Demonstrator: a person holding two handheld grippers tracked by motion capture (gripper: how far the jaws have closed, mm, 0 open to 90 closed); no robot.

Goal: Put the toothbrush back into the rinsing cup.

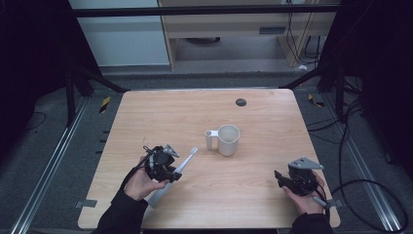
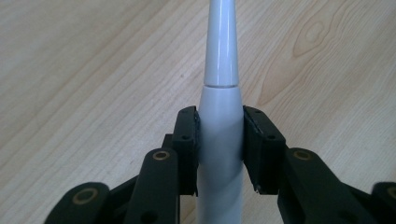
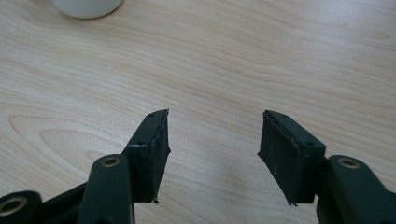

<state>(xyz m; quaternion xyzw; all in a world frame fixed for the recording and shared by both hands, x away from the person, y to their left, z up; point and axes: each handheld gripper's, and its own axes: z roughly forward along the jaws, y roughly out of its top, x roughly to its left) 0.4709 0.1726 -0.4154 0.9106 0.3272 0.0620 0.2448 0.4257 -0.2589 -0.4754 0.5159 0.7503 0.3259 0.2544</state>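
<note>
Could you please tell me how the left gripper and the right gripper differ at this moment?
The left gripper is shut on the white toothbrush, its jaws pressing the handle from both sides; the right gripper is open, with only bare table between its jaws. The left sits nearer the mug than the right. Both are hand-held with black jaws.

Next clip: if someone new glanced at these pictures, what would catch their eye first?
Probably the white electric toothbrush clamped between the jaws of the left hand-held gripper, near the table's front left and angled toward the middle. Next, the white mug standing upright near the centre of the wooden table, its handle toward the left. The right hand-held gripper is open over bare wood, front right.
</note>
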